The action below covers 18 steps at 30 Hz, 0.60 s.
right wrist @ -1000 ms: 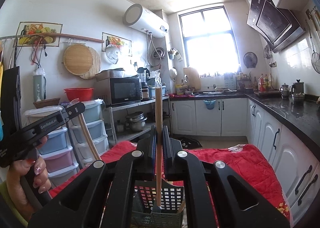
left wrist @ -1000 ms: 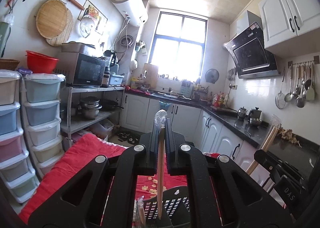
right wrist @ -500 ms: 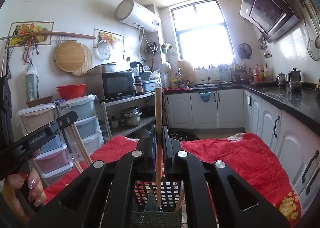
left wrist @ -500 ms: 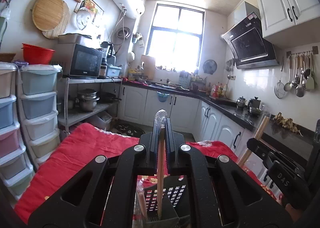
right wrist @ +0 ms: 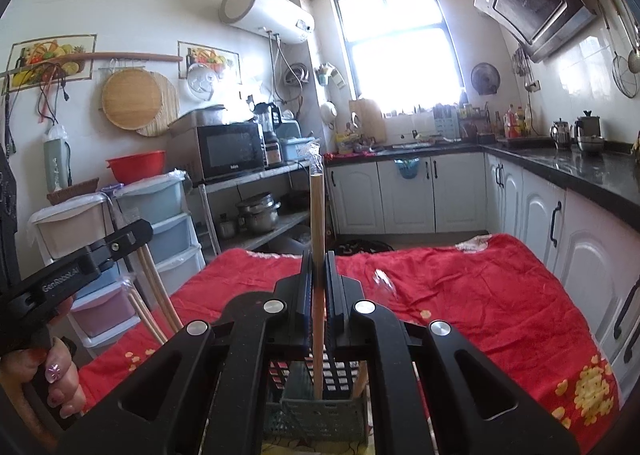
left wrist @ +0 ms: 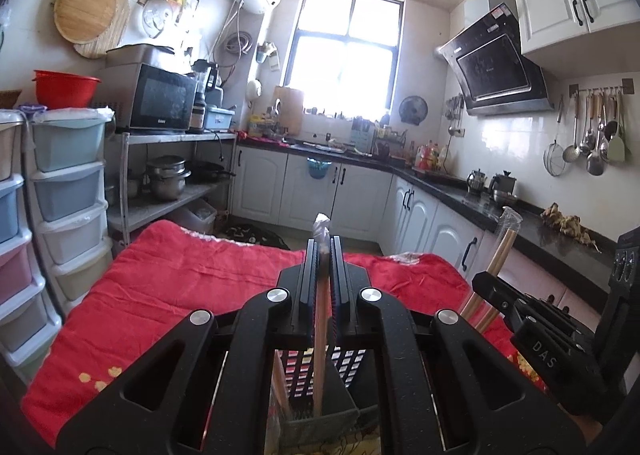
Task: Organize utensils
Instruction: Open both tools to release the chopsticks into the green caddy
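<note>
My left gripper is shut on a plastic-wrapped pair of wooden chopsticks held upright, its lower end inside a dark slotted utensil basket on the red cloth. My right gripper is shut on another wrapped pair of wooden chopsticks, upright, with its lower end in the same basket. The right gripper shows at the right of the left wrist view; the left gripper shows at the left of the right wrist view. More chopsticks lean in the basket.
A red cloth covers the table. Pastel plastic drawers stand at the left, a metal shelf with a microwave behind them. White cabinets and a black counter run along the right.
Both grippers have lowered their chopsticks further into the basket and tilted down, so more of the red cloth shows. Both stay shut on their chopsticks.
</note>
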Each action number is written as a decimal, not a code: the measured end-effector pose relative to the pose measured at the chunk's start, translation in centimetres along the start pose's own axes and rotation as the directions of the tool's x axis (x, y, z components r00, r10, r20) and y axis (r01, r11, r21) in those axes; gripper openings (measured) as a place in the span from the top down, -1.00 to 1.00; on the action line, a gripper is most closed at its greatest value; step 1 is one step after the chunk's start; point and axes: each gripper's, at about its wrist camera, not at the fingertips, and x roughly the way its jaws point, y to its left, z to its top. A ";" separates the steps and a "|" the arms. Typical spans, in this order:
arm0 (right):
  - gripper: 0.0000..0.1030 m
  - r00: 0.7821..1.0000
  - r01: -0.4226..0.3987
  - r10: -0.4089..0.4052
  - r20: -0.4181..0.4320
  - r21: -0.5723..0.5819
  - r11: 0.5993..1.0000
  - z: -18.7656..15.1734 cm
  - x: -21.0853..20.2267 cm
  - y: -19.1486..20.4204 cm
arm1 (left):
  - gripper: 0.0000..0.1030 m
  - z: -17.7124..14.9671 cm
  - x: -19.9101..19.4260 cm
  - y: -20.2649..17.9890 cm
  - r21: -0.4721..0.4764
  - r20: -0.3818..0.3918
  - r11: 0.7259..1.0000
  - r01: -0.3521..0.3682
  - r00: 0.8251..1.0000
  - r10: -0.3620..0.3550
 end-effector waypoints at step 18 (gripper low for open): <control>0.38 0.999 0.004 -0.003 -0.032 0.040 0.999 -0.4 -1.9 -1.1 | 0.27 0.1 -1.0 1.0 -0.052 -0.036 0.999 -0.004 0.999 0.002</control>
